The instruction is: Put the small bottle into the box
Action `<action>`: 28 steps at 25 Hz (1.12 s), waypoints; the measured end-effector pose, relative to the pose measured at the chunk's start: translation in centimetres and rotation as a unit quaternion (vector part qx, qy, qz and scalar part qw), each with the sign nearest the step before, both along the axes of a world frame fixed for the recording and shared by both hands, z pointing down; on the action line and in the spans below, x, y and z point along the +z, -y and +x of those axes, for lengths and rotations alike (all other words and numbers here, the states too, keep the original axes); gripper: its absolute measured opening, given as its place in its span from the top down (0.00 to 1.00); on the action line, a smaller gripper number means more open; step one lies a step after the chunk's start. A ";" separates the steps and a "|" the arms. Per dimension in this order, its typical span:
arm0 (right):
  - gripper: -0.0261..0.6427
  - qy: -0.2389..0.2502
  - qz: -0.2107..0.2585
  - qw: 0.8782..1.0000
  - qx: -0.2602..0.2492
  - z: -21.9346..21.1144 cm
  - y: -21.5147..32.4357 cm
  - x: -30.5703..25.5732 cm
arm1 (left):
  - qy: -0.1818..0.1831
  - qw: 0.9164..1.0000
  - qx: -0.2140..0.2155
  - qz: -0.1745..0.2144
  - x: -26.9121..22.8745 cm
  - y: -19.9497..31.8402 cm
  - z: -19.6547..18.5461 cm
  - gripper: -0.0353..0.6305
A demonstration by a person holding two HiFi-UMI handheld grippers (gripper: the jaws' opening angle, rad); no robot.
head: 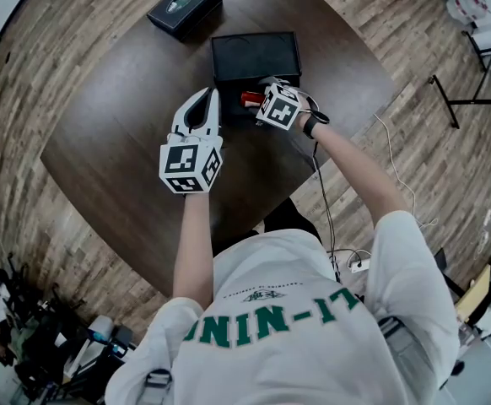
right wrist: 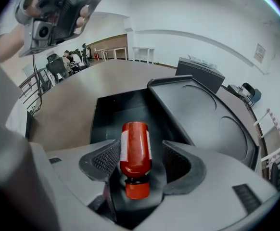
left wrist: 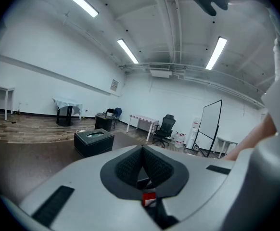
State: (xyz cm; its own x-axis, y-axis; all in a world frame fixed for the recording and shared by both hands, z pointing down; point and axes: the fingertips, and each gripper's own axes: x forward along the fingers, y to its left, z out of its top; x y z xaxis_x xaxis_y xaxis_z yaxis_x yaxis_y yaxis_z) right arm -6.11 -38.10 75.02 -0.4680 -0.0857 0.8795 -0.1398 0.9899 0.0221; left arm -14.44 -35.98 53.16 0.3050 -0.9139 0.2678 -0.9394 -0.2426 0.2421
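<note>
The table top is dark, matt wood grain; the floor is paler wood planking. The small bottle is glossy red plastic with a paper label. The box is smooth black, faintly shiny.

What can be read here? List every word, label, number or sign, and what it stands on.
"LI-NING": green letters on the person's white shirt, upside down in the head view, last letter partly folded away.
Small print above it: too small to read.
White label on the small bottle: turned nearly edge-on, unreadable.
Left gripper view, wall sign: too small to read.
</note>
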 end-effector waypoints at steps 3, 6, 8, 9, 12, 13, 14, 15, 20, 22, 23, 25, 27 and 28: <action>0.44 0.004 -0.001 1.000 0.020 0.4 0.3 -0.7 | -0.005 1.000 0.003 0.000 -0.3 -0.3 0.4 0.93; 0.41 0.014 -0.002 0.999 0.042 0.8 0.4 -1.7 | -0.006 1.000 0.006 0.002 -0.7 -0.5 0.7 0.93; 0.42 0.024 -0.002 0.998 0.054 1.1 0.4 -2.6 | -0.005 1.000 0.009 0.004 -1.1 -0.6 1.0 0.93; 0.42 0.032 -0.002 0.998 0.061 1.1 0.4 -3.1 | -0.004 1.000 0.010 0.005 -1.3 -0.8 1.1 0.93; 0.42 0.053 0.008 0.995 0.078 1.5 0.4 -4.8 | -0.003 1.000 0.015 0.009 -1.8 -1.3 1.6 0.93; 0.42 0.058 0.013 0.995 0.085 1.8 0.4 -5.4 | -0.003 1.000 0.017 0.011 -2.0 -1.5 1.8 0.93; 0.43 0.065 0.016 0.993 0.094 2.1 0.4 -5.9 | -0.002 1.000 0.019 0.012 -2.2 -1.7 2.1 0.93; 0.44 0.072 0.018 0.992 0.104 2.4 0.5 -6.6 | -0.002 1.000 0.021 0.014 -2.4 -1.8 2.3 0.93; 0.47 0.123 0.040 0.978 0.163 3.9 1.1 -10.3 | 0.001 0.999 0.027 0.024 -3.6 -2.2 3.0 0.93; 0.50 0.144 0.056 0.970 0.185 4.7 1.1 -12.3 | 0.003 0.999 0.027 0.028 -4.2 -2.4 3.3 0.93; 0.52 0.156 0.064 0.966 0.197 5.0 1.2 -13.4 | 0.005 0.999 0.026 0.030 -4.5 -2.5 3.4 0.93; 0.56 0.182 0.083 0.954 0.223 5.8 1.4 -15.7 | 0.009 0.999 0.025 0.034 -5.2 -2.5 3.6 0.93; 0.62 0.206 0.102 0.941 0.249 6.5 1.6 -18.2 | 0.015 0.999 0.023 0.038 -6.0 -2.4 3.6 0.93; 0.64 0.217 0.110 0.935 0.259 6.8 1.6 -19.4 | 0.019 0.999 0.022 0.040 -6.4 -2.4 3.6 0.93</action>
State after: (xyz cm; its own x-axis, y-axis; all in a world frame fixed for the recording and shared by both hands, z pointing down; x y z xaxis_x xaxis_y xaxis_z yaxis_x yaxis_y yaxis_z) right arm 0.69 -39.70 55.65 -0.6218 -0.5570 0.5506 -0.6429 0.7645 0.0473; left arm -10.85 -33.54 46.75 0.3357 -0.9193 0.2057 -0.9357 -0.3002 0.1852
